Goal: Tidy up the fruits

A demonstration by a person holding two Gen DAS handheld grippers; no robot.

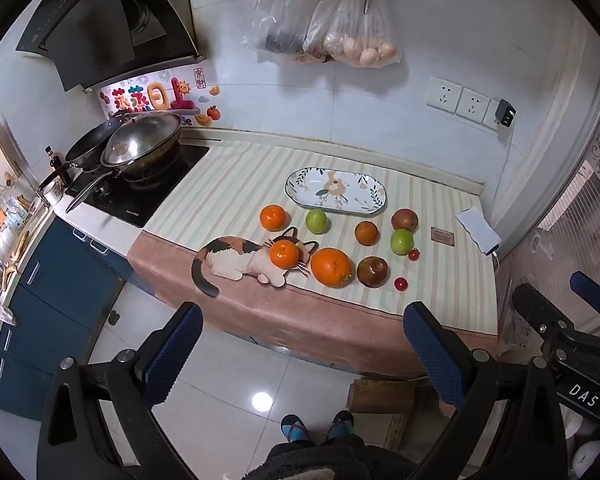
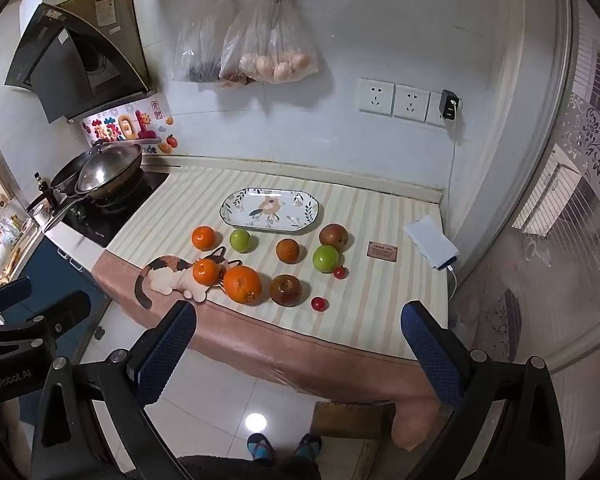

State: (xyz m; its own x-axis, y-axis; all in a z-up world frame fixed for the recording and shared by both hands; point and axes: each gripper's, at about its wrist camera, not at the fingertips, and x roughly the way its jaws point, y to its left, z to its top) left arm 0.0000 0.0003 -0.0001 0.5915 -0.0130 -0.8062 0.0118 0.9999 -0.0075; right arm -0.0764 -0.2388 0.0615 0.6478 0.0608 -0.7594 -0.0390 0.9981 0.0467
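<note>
Kitchen counter (image 1: 236, 184), striped cloth | left view: my left claw (image 1: 300, 356) gapes empty short of the edge, fruit ahead, big orange (image 1: 331, 267) nearest, plate (image 1: 335, 191) behind | right view: my right claw (image 2: 296, 352) likewise wide, tomato (image 2: 319, 303) closest, dead ahead.

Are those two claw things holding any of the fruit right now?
No. The left tool and right tool are both open and empty.
</note>
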